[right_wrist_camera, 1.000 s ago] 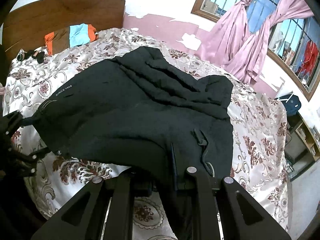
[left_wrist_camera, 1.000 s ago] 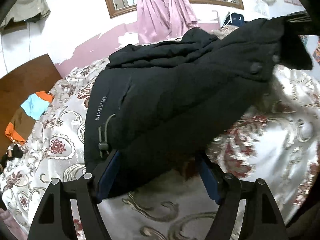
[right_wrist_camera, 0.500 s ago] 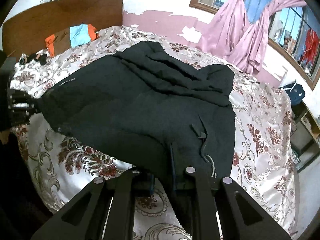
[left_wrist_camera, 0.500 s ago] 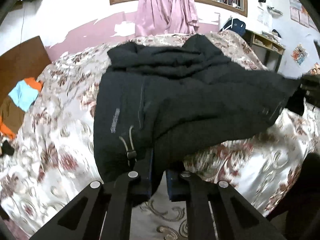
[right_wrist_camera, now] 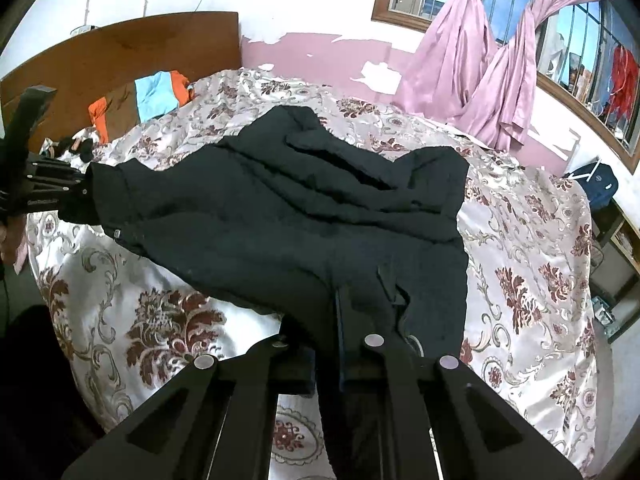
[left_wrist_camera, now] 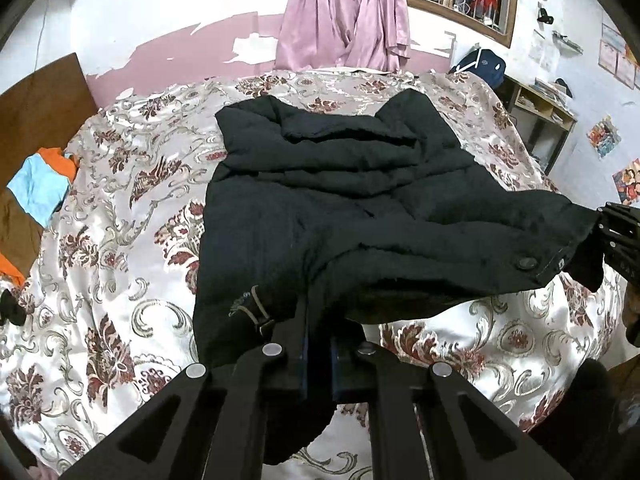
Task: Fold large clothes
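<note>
A large black padded jacket (left_wrist_camera: 340, 200) lies spread over the flowered bedspread (left_wrist_camera: 120, 240). My left gripper (left_wrist_camera: 318, 320) pinches its near hem beside a toggle cord; the jaws are closing with fabric pressed between the pads, and the hem hangs lifted off the bed. At the right edge of this view my right gripper (left_wrist_camera: 618, 236) holds the other corner, by a snap button. In the right wrist view the jacket (right_wrist_camera: 300, 208) stretches from my right gripper (right_wrist_camera: 328, 328), shut on the hem, to the left gripper (right_wrist_camera: 52, 184) at far left.
A wooden headboard (right_wrist_camera: 120, 52) stands at the far left with orange and blue clothes (right_wrist_camera: 156, 96) on the bed. Pink curtains (left_wrist_camera: 344, 16) hang at the barred window. A dark backpack (left_wrist_camera: 478, 64) and a shelf unit (left_wrist_camera: 540, 108) stand past the bed's right side.
The left jaws went from wide open around the hem to closed on it, then rose, lifting that edge. The right gripper rose slightly with its corner, and the hem now hangs between both.
</note>
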A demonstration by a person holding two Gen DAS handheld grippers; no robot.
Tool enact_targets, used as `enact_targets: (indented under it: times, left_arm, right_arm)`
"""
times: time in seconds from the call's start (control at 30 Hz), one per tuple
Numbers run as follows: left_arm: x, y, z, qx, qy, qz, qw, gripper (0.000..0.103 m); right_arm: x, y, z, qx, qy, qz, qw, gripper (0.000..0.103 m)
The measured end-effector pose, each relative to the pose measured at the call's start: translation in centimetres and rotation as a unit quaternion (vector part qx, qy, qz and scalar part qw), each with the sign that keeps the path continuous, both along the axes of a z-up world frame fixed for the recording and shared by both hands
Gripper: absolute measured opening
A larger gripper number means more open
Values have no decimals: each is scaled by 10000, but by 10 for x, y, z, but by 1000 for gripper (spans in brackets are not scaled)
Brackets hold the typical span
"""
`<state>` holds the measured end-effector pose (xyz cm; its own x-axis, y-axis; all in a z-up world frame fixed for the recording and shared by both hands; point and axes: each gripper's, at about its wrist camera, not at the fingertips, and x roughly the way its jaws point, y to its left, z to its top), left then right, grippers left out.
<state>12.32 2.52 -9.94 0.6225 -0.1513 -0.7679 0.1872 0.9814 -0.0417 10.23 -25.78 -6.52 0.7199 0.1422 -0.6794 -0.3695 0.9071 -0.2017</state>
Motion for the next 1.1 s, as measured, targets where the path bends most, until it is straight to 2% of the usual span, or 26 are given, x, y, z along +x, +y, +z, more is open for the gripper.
enact_targets:
  times: [0.7, 0.9, 1.1]
  left_arm:
    - [35, 2, 28, -151, -158, 56, 9997, 7]
    - [65, -3, 40, -62, -249, 1, 9997, 7]
    - [109, 1, 50, -188, -215, 56, 9996, 7]
  right_arm:
    - [26, -3, 22, 173, -11, -131, 9998, 6]
    - [50, -7, 31, 268, -27, -191, 9995, 6]
    - [94, -10, 44, 303, -43, -272, 9992, 6]
